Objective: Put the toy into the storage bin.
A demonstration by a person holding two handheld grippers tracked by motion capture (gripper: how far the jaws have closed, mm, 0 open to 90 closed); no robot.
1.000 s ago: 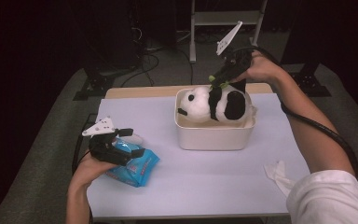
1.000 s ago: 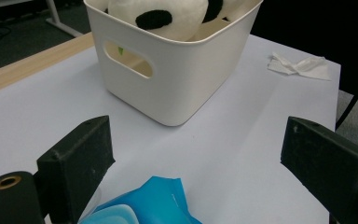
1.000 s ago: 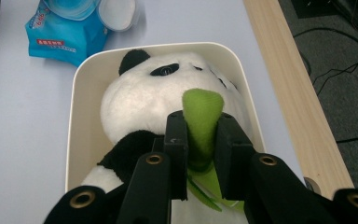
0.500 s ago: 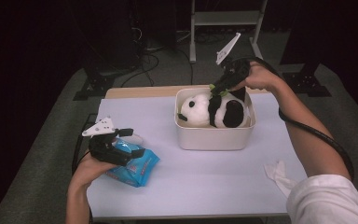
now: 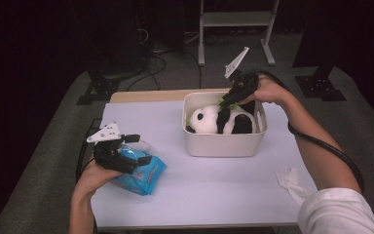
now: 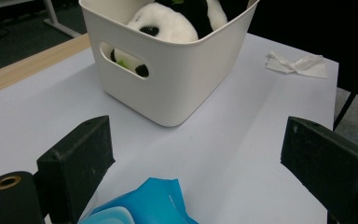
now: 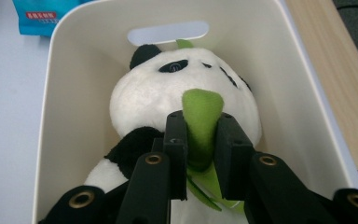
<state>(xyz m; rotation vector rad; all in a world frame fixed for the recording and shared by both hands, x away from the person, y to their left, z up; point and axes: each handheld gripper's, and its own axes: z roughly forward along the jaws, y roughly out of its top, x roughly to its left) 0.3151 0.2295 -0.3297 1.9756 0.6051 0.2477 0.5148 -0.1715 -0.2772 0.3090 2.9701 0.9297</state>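
A black-and-white plush panda [image 5: 221, 120] [image 7: 177, 100] [image 6: 177, 18] lies inside a white bin [image 5: 224, 144] [image 6: 168, 79] [image 7: 70, 84] at the table's far middle. My right gripper [image 5: 225, 101] [image 7: 200, 135] reaches into the bin from above and is shut on the panda's green leaf [image 7: 200, 116]. At the near left, my left gripper [image 5: 134, 148] [image 6: 196, 154] stands open just over a blue wipes pack [image 5: 141, 170] [image 6: 144, 205], its jaws wide apart with nothing pressed between them.
A crumpled white tissue [image 5: 292, 183] [image 6: 298, 65] lies at the table's near right. The pale table top [image 5: 214, 190] has a wooden strip [image 5: 146, 96] along its far edge. A metal stand [image 5: 233, 29] and cables sit on the floor beyond.
My right gripper has sunk, lowering the panda down into the bin. The left gripper and the wipes pack have stayed put.
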